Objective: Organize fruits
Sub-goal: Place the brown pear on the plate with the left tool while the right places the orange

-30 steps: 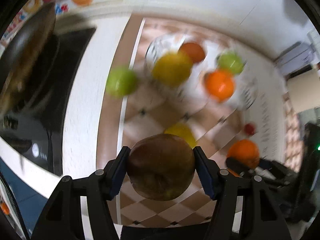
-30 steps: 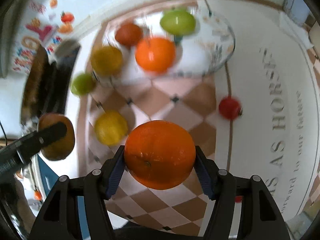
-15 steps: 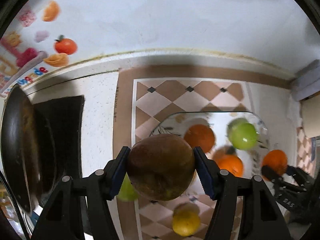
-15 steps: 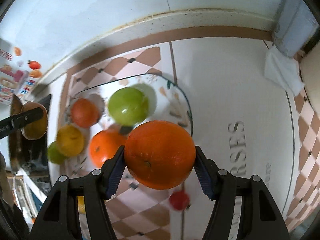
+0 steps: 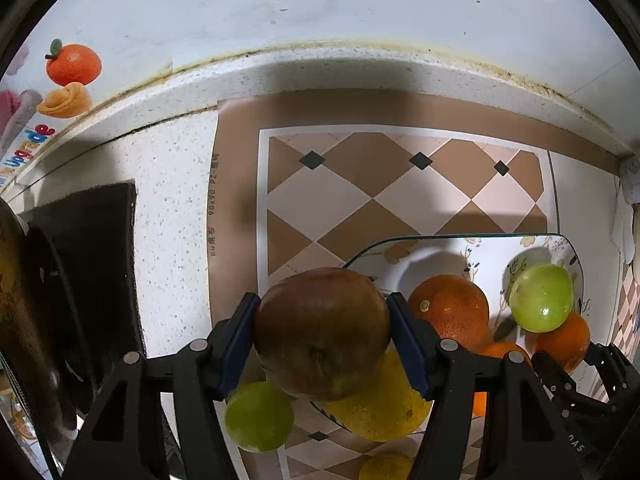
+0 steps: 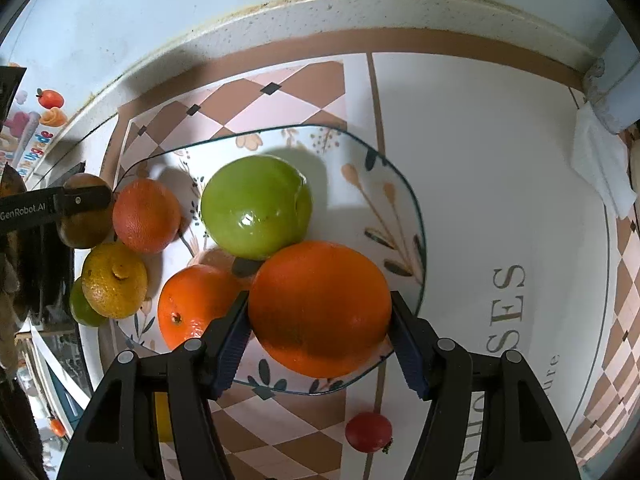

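My left gripper (image 5: 322, 338) is shut on a brown round fruit (image 5: 320, 320), hanging above the left rim of the floral plate (image 5: 440, 248). My right gripper (image 6: 320, 312) is shut on a big orange (image 6: 320, 304) over the plate's (image 6: 384, 184) near right part. On the plate lie a green apple (image 6: 256, 206), a dark orange (image 6: 146, 216) and a bright orange (image 6: 192, 304). A yellow citrus (image 6: 114, 280) sits at the plate's left edge, with a green fruit (image 6: 82, 306) beside it.
A small red fruit (image 6: 368, 432) lies on the checkered mat (image 5: 360, 184) in front of the plate. Another yellow fruit (image 5: 386, 466) lies nearer me. A black stove with a pan (image 5: 80, 260) stands at the left. The wall is close behind. A white cloth (image 6: 600, 160) lies at the far right.
Both grippers have moved toward the back wall and come lower, so the plate that lay ahead is now under them. Each still grips its fruit.
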`<state>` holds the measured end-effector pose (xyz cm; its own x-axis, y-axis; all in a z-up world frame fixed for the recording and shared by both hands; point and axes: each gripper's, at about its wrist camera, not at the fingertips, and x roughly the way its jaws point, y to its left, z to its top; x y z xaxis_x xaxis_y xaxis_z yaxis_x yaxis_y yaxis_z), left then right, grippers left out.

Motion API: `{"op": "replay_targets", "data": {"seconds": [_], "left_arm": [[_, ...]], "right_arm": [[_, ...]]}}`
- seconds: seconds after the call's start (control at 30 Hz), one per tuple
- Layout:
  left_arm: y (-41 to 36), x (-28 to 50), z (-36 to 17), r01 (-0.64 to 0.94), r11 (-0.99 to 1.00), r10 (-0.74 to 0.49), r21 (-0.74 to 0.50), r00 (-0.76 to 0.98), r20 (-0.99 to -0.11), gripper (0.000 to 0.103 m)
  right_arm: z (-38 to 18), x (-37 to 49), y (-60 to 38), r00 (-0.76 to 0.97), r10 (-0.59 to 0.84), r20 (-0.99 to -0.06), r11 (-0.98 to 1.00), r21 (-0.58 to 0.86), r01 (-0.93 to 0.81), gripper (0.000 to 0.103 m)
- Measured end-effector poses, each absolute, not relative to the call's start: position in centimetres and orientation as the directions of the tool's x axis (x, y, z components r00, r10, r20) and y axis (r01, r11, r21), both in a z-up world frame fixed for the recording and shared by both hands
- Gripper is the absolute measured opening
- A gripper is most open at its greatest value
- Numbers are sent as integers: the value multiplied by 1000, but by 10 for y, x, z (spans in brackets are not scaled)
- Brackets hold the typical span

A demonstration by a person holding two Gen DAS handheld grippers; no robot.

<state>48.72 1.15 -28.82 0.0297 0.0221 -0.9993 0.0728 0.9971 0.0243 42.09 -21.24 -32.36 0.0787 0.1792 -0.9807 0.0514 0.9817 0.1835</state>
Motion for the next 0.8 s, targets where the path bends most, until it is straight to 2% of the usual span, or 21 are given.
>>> {"op": "replay_targets", "data": {"seconds": [0.2, 0.3, 0.4, 0.43, 0.53, 0.8], "left_arm": [[11, 489, -286, 73, 997, 17, 18, 24, -1000, 62], [14, 496, -288, 51, 999, -19, -18, 26, -999, 65], [18, 495, -281, 41, 999, -37, -34, 52, -998, 86], [19, 495, -277, 41, 999, -34, -32, 64, -997, 88], [22, 491, -271, 36, 999, -24, -21, 77, -997, 88], [32, 442, -248, -4, 1000, -28, -29, 151, -988, 88]], "right_arm": [[-327, 423, -210, 75, 174, -982, 980, 180, 81, 70], [-322, 421, -212, 84, 171, -982, 979, 179, 96, 82], [-315, 419, -213, 91, 165, -982, 979, 175, 106, 91], [-313, 418, -213, 94, 161, -982, 979, 171, 107, 91], [-305, 414, -212, 101, 138, -985, 983, 149, 105, 96], [-276, 393, -208, 164, 68, -984, 990, 87, 110, 96]]}}
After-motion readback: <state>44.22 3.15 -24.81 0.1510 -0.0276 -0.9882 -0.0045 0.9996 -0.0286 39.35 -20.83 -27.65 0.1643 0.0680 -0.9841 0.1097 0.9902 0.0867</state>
